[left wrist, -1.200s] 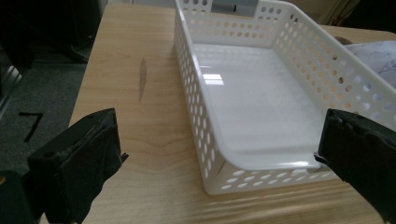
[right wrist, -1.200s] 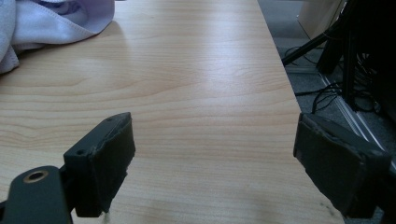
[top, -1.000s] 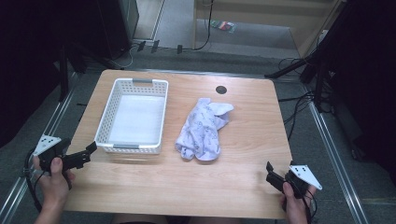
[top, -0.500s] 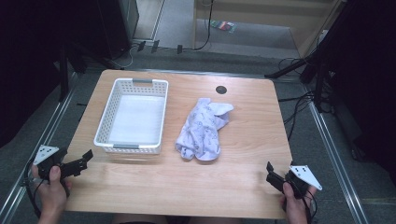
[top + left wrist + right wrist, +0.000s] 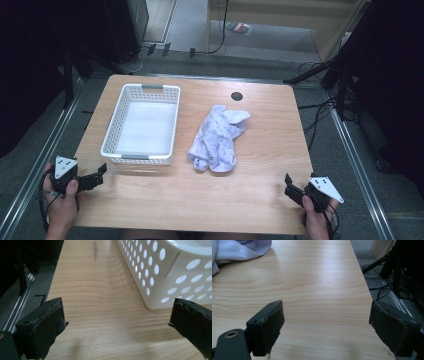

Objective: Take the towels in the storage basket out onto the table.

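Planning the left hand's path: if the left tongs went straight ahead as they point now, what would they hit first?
Probably the near corner of the white basket: it sits ahead and right of the open left tongs, with bare table between. Depth is hard to judge.

Setting: laboratory recording bay.
Indicated by wooden table [image 5: 260, 200] framed by aluminium rails [image 5: 357, 165], trailing floor cables [image 5: 320, 107], dark equipment stands [image 5: 345, 70].

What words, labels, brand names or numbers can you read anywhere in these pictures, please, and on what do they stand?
None can be read.
The white basket, the crumpled cloth and the wooden table bear no legible text.
The cloth has a small dark print, too blurred to tell whether it holds letters.
The grey plates on the left gripper and right gripper show only dots.
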`<state>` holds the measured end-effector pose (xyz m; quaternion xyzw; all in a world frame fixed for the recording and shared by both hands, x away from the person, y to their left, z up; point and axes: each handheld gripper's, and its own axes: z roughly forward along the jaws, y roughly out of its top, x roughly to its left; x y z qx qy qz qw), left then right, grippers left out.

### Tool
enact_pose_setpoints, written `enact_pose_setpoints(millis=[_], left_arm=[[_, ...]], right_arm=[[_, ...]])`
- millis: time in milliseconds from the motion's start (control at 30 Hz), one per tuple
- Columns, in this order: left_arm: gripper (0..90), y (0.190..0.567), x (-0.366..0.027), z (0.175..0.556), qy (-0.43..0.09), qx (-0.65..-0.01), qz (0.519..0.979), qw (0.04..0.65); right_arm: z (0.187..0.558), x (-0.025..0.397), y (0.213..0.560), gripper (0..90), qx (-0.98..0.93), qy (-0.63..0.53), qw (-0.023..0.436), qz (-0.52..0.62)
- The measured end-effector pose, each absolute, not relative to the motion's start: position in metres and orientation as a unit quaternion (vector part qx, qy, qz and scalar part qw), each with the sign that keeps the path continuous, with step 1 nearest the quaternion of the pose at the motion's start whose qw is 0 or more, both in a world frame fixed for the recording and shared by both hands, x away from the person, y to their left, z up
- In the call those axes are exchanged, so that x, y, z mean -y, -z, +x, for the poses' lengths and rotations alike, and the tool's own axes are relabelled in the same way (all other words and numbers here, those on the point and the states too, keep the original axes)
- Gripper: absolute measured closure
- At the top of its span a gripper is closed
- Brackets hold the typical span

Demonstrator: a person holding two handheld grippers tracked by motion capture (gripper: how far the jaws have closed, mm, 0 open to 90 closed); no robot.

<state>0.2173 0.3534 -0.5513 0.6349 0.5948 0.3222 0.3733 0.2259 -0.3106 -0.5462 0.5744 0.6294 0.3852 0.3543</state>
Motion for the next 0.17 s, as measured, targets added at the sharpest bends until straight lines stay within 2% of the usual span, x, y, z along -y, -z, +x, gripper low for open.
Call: enact_pose_setpoints(millis=[167], left_arm=[[0.1,0.5512,-0.3557,0.2172,-0.321,-0.6,0.627,0.379]], right_arm=[[0.2261,0.3091,0.5463,13.2,-0.633,-0.38,0.355,0.573]])
